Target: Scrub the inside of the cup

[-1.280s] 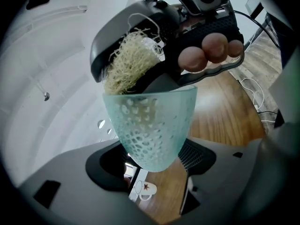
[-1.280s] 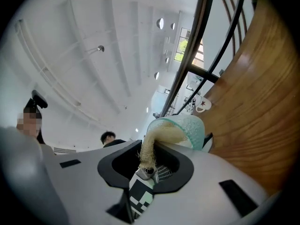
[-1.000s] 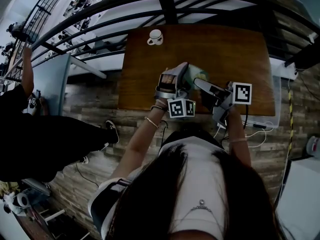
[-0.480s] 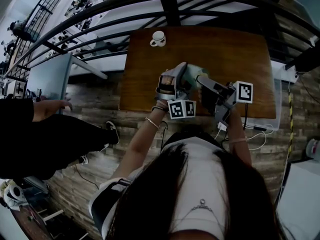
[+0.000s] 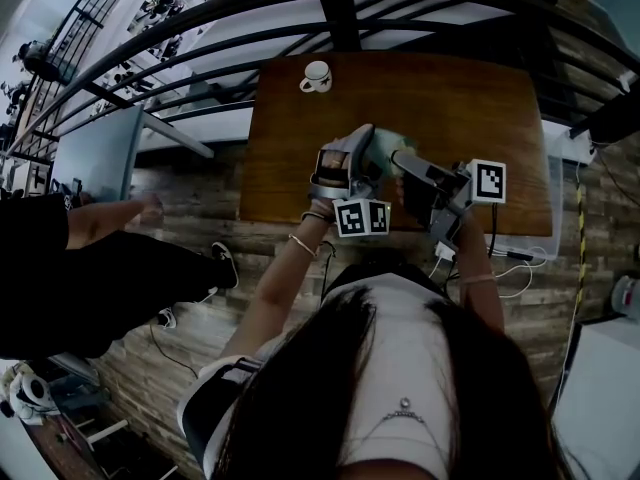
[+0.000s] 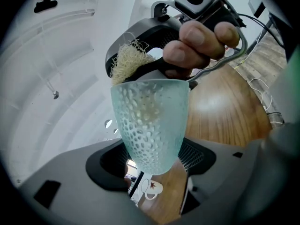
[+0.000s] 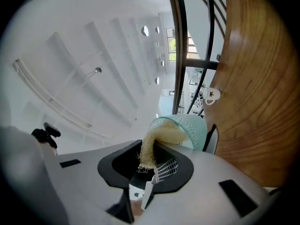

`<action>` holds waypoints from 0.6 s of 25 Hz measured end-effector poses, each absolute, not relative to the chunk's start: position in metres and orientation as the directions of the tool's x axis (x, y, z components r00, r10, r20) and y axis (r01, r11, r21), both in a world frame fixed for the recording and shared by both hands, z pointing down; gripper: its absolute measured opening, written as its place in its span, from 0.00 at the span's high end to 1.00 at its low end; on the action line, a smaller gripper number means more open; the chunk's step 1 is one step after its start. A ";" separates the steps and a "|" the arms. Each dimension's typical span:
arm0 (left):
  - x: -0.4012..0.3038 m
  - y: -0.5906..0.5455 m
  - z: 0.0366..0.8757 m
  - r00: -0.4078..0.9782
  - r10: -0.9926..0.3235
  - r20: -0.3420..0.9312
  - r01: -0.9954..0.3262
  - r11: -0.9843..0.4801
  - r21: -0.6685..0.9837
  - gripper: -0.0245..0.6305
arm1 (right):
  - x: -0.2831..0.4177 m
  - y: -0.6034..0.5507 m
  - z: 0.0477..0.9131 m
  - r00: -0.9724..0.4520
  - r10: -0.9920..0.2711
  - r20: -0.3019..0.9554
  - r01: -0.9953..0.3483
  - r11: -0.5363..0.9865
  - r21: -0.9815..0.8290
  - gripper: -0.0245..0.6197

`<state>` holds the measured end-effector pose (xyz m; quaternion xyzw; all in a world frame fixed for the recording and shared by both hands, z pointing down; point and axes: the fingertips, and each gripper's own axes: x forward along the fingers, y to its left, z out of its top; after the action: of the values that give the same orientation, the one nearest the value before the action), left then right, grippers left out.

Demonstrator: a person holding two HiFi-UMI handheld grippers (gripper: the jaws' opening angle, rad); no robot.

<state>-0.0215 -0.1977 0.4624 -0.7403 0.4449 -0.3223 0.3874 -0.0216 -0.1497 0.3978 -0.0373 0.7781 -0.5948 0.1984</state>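
Bench: the brown wooden bench (image 5: 450,98) lies below your hands. Nothing you are holding rests on it.

Left hand-held gripper: your left hand-held gripper (image 6: 152,161) is clamped on the lower part of the cup, one jaw on each side of the base. It holds the cup in the air on its side, above the near half of the bench.

Right hand-held gripper: your right hand-held gripper (image 7: 152,165) is nearly closed, pinching one end of the scrubber. It faces the cup's mouth from just beside it.

Cup: the pale green, dimpled, translucent cup (image 6: 150,121) sits between the two hand-held grippers. Its base points towards your left hand and its open rim towards your right.

Cup interior: scrubbing appears to be under way and not finished. The scrubber reaches the rim and the part just inside it, so the deeper wall and the bottom probably remain to be worked. The pictures do not show how clean the inside is.

Scrubber: the straw-coloured fibrous scrubber (image 7: 152,146) runs from the right jaws over the rim and into the cup's mouth, touching the rim.

Mug: a small white handled mug (image 5: 316,76) stands at the far edge of the bench, well apart from your hands and untouched.
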 end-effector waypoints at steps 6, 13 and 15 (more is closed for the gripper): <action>-0.020 -0.195 0.469 0.415 -0.894 0.169 -0.374 -0.337 -0.864 0.45 | -0.025 -0.145 0.404 -0.952 -0.239 -0.189 0.100 0.342 -0.934 0.83; -0.014 -0.193 0.468 0.425 -0.884 0.194 -0.334 -0.352 -0.874 0.45 | -0.027 -0.135 0.408 -0.986 -0.154 -0.064 -0.009 0.435 -0.900 0.83; -0.015 -0.192 0.468 0.426 -0.883 0.196 -0.329 -0.353 -0.876 0.45 | -0.030 -0.132 0.409 -0.990 -0.135 -0.028 -0.037 0.458 -0.888 0.83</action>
<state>-0.0149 -0.1921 0.4678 -0.7451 0.4068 -0.3484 0.3975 -0.0299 -0.1318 0.4089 -0.0507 0.8525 -0.5181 0.0472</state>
